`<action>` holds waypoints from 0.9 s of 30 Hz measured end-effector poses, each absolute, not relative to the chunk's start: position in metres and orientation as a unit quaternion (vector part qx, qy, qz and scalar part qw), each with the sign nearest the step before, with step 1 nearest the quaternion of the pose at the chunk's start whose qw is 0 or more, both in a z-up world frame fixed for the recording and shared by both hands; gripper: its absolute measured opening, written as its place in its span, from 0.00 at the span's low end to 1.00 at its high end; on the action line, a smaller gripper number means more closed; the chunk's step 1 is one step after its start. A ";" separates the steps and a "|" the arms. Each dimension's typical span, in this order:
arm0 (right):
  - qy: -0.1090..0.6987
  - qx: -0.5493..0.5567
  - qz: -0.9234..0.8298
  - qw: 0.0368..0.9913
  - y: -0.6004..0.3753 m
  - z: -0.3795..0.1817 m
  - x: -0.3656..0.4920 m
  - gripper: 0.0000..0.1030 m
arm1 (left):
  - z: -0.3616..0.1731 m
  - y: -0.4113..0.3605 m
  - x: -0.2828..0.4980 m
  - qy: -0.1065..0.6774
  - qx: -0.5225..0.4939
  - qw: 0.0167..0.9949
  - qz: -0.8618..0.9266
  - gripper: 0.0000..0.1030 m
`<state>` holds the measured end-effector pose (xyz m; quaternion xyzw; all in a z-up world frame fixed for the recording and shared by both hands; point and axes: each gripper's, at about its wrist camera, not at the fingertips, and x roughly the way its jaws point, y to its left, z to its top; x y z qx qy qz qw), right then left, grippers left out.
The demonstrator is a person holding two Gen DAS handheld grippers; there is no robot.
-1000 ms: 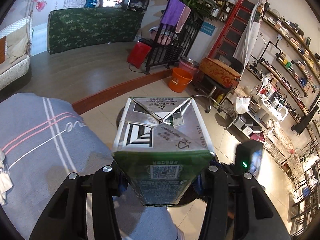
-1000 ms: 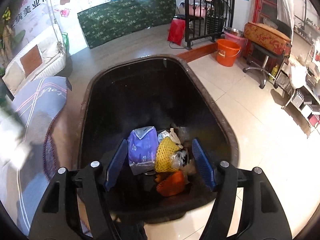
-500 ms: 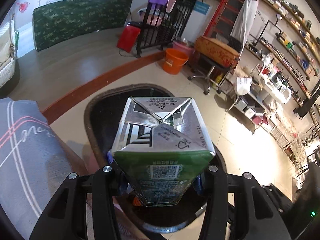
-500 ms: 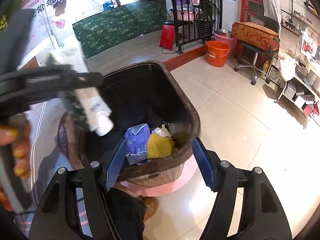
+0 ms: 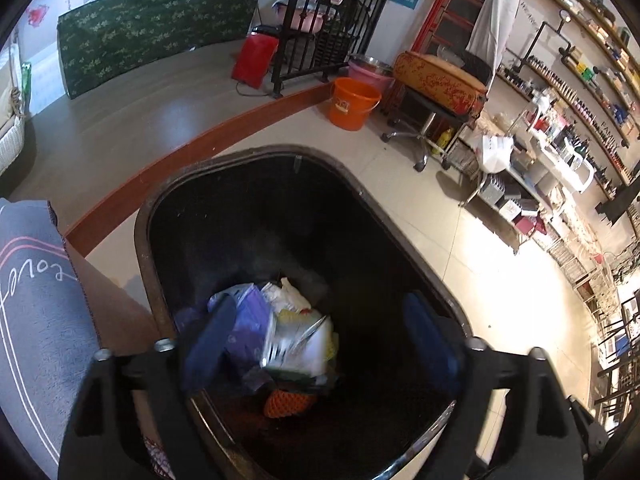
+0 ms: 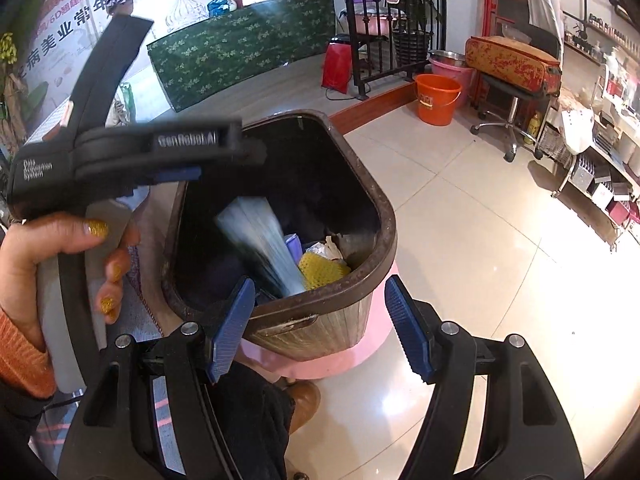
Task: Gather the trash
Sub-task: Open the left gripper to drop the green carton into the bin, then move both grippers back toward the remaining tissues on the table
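Observation:
A dark brown trash bin (image 5: 256, 156) stands on the tiled floor; it also shows in the right wrist view (image 6: 384, 216). My left gripper (image 5: 316, 336) is open above the bin. A green-and-white drink carton (image 5: 298, 346) falls, blurred, onto the trash inside; it also shows in the right wrist view (image 6: 260, 248). In the bin lie a purple packet (image 5: 248, 320), a yellow net (image 6: 322, 272) and an orange net (image 5: 288, 402). My right gripper (image 6: 320, 328) is open and empty, just before the bin's near rim. The left gripper (image 6: 192, 160) also shows over the bin in the right wrist view.
A grey striped cloth (image 5: 36, 312) covers a table left of the bin. An orange bucket (image 5: 354, 102), a pink basin (image 5: 370, 74), a wheeled stool with a red-patterned case (image 5: 438, 80) and shelves (image 5: 560, 92) stand beyond. A green patterned counter (image 5: 156, 24) is at the back.
My left gripper moved over the bin, opened and let go of the drink carton, which now falls into the bin. The right gripper drew back a little from the bin.

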<state>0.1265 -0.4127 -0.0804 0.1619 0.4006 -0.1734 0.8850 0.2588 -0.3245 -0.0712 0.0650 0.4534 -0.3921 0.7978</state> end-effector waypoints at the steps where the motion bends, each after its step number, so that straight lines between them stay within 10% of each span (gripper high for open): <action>1: 0.401 0.162 -0.173 0.885 -0.412 -0.081 0.126 0.66 | -0.070 -0.324 0.259 0.454 0.065 0.796 -0.395 0.86; 27: 0.388 0.134 -0.106 0.906 -0.357 -0.054 0.157 0.76 | -0.029 -0.173 0.240 0.420 0.009 0.863 -0.281 0.91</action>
